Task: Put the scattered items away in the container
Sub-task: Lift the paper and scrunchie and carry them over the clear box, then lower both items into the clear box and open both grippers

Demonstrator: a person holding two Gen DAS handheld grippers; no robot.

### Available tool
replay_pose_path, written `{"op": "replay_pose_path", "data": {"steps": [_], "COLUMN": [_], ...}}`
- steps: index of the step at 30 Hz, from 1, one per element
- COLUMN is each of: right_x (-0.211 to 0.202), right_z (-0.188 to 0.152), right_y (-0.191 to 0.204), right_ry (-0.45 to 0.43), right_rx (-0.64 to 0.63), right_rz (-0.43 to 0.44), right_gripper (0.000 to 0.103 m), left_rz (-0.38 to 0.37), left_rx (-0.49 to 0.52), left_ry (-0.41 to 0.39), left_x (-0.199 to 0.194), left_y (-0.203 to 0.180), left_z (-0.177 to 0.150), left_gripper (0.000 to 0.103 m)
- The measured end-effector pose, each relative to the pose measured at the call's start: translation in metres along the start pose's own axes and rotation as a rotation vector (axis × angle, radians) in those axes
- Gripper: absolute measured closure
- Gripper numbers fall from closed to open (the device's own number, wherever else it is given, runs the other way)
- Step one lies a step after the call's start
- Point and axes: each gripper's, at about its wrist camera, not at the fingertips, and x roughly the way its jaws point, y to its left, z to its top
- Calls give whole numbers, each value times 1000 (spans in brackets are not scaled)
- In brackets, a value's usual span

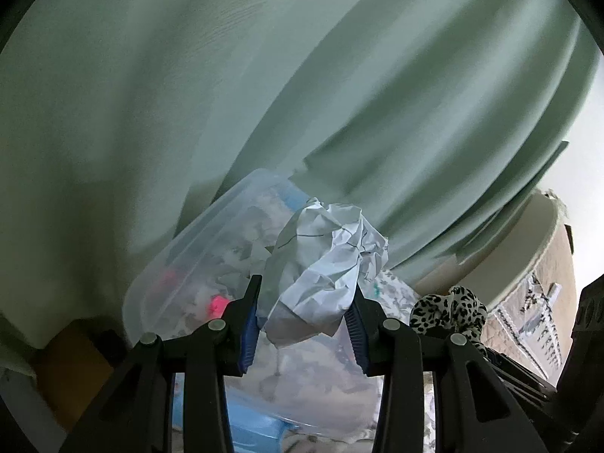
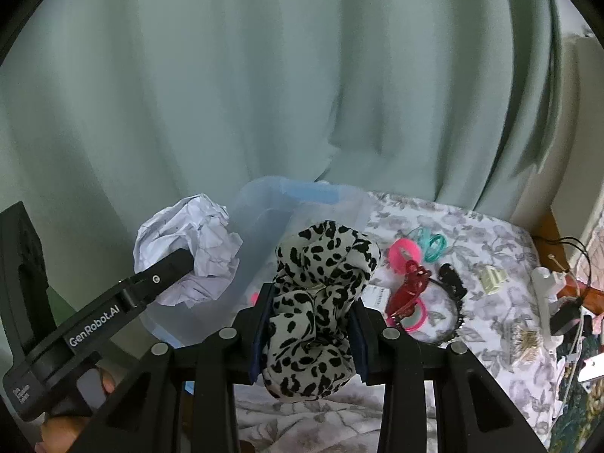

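Left wrist view: the left gripper [image 1: 305, 317] pinches a paper ball [image 1: 324, 260] over the clear box [image 1: 181, 253]; pink things inside are blurred. Right wrist view: the right gripper [image 2: 309, 330] clamps a leopard scrunchie [image 2: 321, 302]; hair rings [image 2: 406, 251] and clips [image 2: 409, 287] lie at 3 o'clock on the floral cloth [image 2: 490, 234].

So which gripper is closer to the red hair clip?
Right. The right gripper, shut on the leopard scrunchie, sits just left of the red hair clip; the left gripper with crumpled paper is farther left.
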Motion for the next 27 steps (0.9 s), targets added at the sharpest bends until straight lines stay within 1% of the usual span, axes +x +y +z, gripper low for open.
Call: {"op": "replay_pose_path", "data": {"steps": [10,15,25,26,27], "right_x": [37,52,74,74,75], "right_z": [-1,-1,-3,-3,-2], "right_y": [23,25,25,25,25], "right_ry": [75,100,135,134,133], "right_rx": [-35,-36,-32,-34,-36], "right_rz": [24,30,45,47,50], "right_gripper": [63,62,62,62,61], "left_rz": [45,60,83,82,81], "left_rx": [-27,-32,-13,-15,-17], "left_ry": [20,38,41,39,37], "left_x": [12,20,22,21,21], "left_y": [17,22,19,19,18], "left_z": [2,2,4,4,4], "left_gripper": [61,61,61,60,54]}}
